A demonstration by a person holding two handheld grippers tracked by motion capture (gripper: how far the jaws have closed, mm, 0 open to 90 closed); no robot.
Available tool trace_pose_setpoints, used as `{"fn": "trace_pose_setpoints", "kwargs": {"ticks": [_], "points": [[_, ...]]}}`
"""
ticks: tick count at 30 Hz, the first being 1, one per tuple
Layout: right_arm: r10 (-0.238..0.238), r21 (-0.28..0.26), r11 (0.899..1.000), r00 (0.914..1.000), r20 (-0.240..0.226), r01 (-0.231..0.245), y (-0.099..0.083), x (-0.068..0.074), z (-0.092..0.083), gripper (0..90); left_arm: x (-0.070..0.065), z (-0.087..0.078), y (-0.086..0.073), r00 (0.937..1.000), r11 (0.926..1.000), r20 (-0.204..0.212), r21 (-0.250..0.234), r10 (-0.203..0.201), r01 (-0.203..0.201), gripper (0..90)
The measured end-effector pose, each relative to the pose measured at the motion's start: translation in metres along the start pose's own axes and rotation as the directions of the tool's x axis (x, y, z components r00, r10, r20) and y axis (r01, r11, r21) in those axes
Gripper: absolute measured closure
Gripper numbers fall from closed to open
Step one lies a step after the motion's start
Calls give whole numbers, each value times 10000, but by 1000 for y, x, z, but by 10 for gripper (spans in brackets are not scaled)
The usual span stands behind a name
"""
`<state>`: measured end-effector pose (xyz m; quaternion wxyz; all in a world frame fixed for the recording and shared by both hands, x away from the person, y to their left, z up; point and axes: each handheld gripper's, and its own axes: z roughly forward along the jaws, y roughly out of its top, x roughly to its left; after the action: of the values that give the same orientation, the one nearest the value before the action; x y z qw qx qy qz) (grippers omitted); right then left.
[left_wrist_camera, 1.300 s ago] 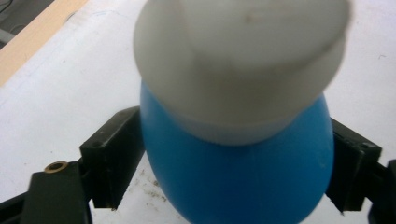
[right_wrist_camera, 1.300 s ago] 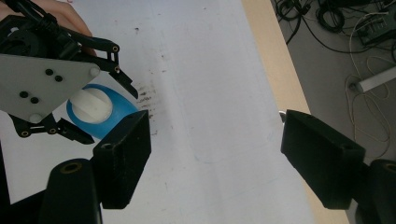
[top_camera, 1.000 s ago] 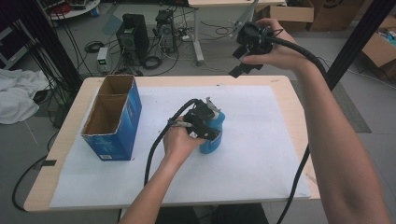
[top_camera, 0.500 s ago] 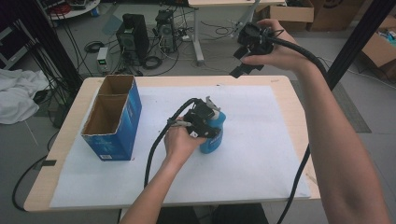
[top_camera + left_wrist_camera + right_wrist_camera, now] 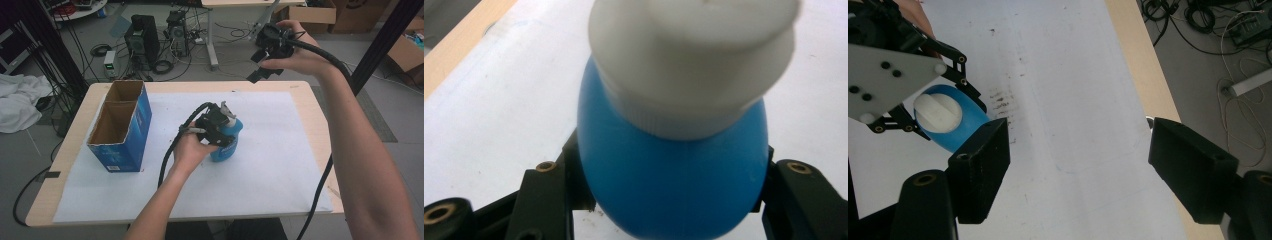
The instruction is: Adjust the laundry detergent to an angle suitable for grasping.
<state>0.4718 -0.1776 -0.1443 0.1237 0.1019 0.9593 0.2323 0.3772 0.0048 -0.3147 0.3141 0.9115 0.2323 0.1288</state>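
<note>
A blue bottle (image 5: 229, 146) with a white cap (image 5: 694, 65) stands upright on the white sheet near the table's middle. My left gripper (image 5: 223, 134) comes at it from the near side, and its jaws have just been closing on the bottle's round belly (image 5: 674, 170); both black pads press its sides. From above, the right gripper view looks down on the same bottle (image 5: 965, 135) inside the left gripper's linkage. A hand holds my right gripper (image 5: 261, 64) high over the table's far edge, open, with nothing between its jaws (image 5: 1078, 170).
An open blue cardboard box (image 5: 122, 127) with two compartments stands at the left of the table (image 5: 310, 107). White paper (image 5: 280, 165) covers most of the top. Computers, cables and boxes sit on the floor beyond the far edge.
The left hand has settled slightly closer around the bottle. The bottle and the raised right hand stay where they were.
</note>
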Motion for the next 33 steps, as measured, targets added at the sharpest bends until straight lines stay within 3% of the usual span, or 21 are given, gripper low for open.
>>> {"fn": "trace_pose_setpoints", "kwargs": {"ticks": [1, 4, 10, 13, 14, 15, 16, 18, 25, 28, 33], "points": [[-4, -13, 10000, 10000, 1, 4, 0, 0, 0, 246, 4, -6, 0, 9995, 9999, 299, -116, 129, -126, 441], [-8, -8, 10000, 10000, 4, 8, 1, 0, 0, 246, 9, -11, 0, 9979, 9995, 572, -125, 295, -289, 441], [-13, 16, 10000, 10000, 6, 13, 1, 1, -1, 248, 24, -24, -5, 9835, 9948, 1492, -229, 1018, -995, 441], [-5, 28, 10000, 10000, 9, 5, 1, 0, -1, 248, 28, -28, -9, 9688, 9891, 1993, -293, 1474, -1444, 441], [-4, 28, 10000, 10000, 13, 4, 1, 0, -1, 248, 30, -28, -10, 9614, 9870, 2235, -368, 1607, -1564, 441], [5, 33, 10000, 10000, 5, -5, 1, 1, -1, 248, 33, -28, -12, 9488, 9840, 2606, -484, 1782, -1716, 441], [5, 33, 10000, 10000, 5, -5, 1, 1, -1, 248, 33, -28, -12, 9488, 9840, 2606, -484, 1782, -1716, 441], [-22, 71, 10000, 10000, -21, 23, 2, 1, 0, 248, 34, -29, -14, 9333, 9786, 2942, -658, 2058, -1950, 441], [-43, 101, 9999, 10000, -26, 43, 3, 2, 2, 248, 35, -21, -19, 9029, 9668, 3460, -1067, 2551, -2322, 443], [-69, 140, 9999, 10000, -27, 69, 3, 3, 2, 248, 35, -15, -22, 8962, 9652, 3594, -1216, 2603, -2316, 443], [-58, 167, 9998, 10000, -29, 58, 2, 2, 2, 249, 33, -7, -27, 8902, 9606, 3624, -1350, 2759, -2428, 443]]}}
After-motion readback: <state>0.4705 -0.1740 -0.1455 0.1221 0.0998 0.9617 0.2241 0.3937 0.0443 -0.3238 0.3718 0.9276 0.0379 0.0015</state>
